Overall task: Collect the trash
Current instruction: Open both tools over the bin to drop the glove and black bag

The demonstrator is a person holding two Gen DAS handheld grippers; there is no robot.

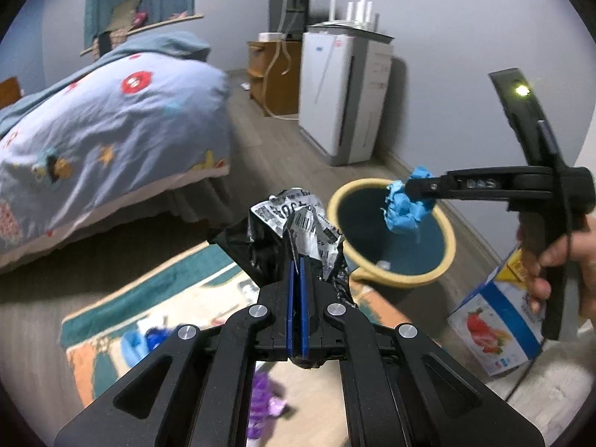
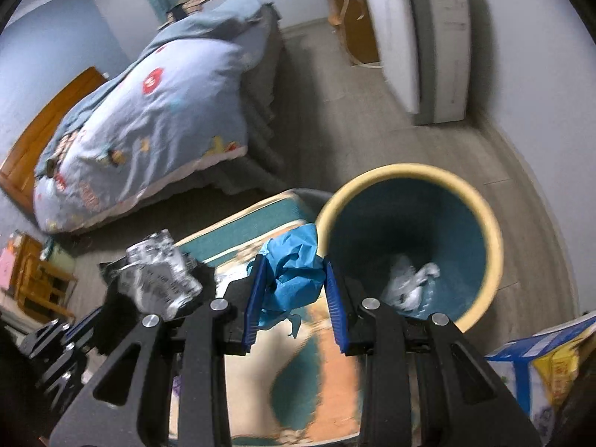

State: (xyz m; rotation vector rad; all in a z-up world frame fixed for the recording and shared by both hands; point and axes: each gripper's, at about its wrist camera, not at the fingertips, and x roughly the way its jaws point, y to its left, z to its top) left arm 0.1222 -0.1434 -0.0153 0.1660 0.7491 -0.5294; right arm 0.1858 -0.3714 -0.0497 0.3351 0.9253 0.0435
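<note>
Black left claw [image 1: 298, 257], clamped shut on crumpled black-and-white printed wrapper [image 1: 298, 219], is outreached by right claw [image 2: 294, 283], whose gripped blue paper wad [image 2: 294, 272] is carried nearer the yellow-rimmed teal bin [image 2: 495, 231]

Home bedroom: bed [image 1: 111, 119] w/ cartoon duvet, rug [image 1: 178, 283], TV [image 1: 290, 0] on wooden cabinet [image 1: 275, 70].

carton [image 2: 551, 368]: cut off by the picture's edge, print blurred
label [image 1: 298, 219]: crumpled, text unreadable
rug [image 2: 298, 365]: motion-blurred
</note>
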